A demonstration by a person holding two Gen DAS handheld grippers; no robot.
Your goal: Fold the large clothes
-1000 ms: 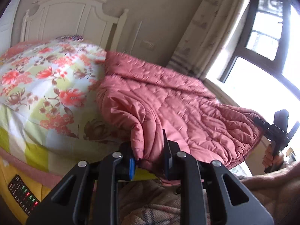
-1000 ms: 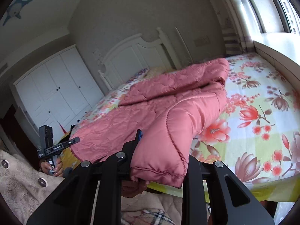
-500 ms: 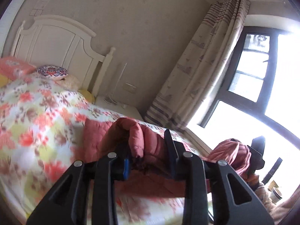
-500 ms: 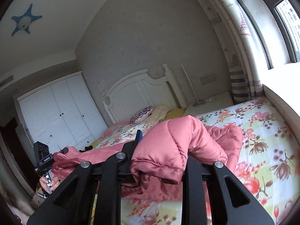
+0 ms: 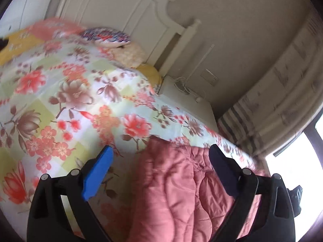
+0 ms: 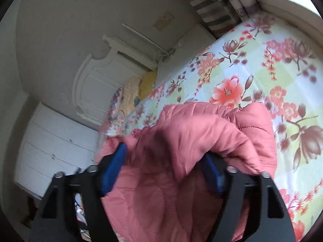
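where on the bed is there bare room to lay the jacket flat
Bare floral sheet runs from the pink quilted jacket up to the pillows at the headboard, and on the window side. It is crowded under both open tools, where the jacket lies bunched.

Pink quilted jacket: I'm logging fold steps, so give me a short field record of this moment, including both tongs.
garment: pink quilted jacket, lying bunched on the bed
surface: floral bedspread
left tongs: open, jacket lies between the fingers, not pinched
right tongs: open, jacket fold draped over the right finger
behind: white headboard, pillows
image: motion blur
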